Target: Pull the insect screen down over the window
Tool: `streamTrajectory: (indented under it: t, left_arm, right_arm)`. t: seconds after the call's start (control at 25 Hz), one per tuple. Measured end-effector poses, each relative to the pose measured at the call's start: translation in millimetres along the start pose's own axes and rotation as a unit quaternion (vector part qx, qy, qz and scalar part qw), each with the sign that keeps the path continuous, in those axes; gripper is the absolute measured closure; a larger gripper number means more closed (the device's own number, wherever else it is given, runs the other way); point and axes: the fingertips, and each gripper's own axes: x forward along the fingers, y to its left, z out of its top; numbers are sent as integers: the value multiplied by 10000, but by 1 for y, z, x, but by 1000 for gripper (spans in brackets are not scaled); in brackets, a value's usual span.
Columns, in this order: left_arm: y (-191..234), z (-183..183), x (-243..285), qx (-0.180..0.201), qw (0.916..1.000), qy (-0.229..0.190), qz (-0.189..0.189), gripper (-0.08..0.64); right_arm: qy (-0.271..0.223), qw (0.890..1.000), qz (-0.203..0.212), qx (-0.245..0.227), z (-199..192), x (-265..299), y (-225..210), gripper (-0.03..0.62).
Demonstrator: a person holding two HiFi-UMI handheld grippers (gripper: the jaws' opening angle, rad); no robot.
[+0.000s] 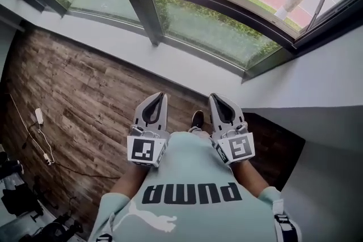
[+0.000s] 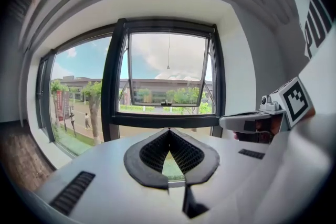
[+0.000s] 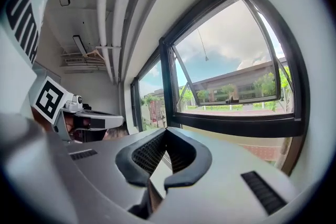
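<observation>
1. Approaching the window (image 2: 168, 70), a person holds the left gripper (image 1: 159, 97) and the right gripper (image 1: 215, 98) side by side at chest height. Both sets of jaws are clenched on nothing, apparently a carrying posture with no handle within reach.
2. The sash is tilted outward. No insect screen covers the glass; it is presumably rolled up at the top of the frame, its roll lying crosswise.
3. A thin cord (image 2: 168, 52) hangs mid-pane with its long axis vertical and its end pointing at the sill. It is likely the screen's pull.
</observation>
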Motion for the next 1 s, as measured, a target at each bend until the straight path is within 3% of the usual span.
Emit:
streamTrajectory:
  t: [0.36,0.68,0.88,1.0]
  left_arm:
    - [-3,32,93,222,9995,-47,-236,546]
    - [34,58,157,580,9960,-147,-665,546]
    - [59,98,203,778,9886,-329,-1246,546]
    - [78,122,217,1183,9816,-361,-1457,546]
  right_arm:
    - [-155,9994,-283,-128,23,36,-88,588]
    - [-114,9940,-907,-596,41,76,-133,588]
    - [-238,9837,-1466,-1016,84,102,-153,588]
    - [-224,9764,-1677,-1340,108,111,-158,588]
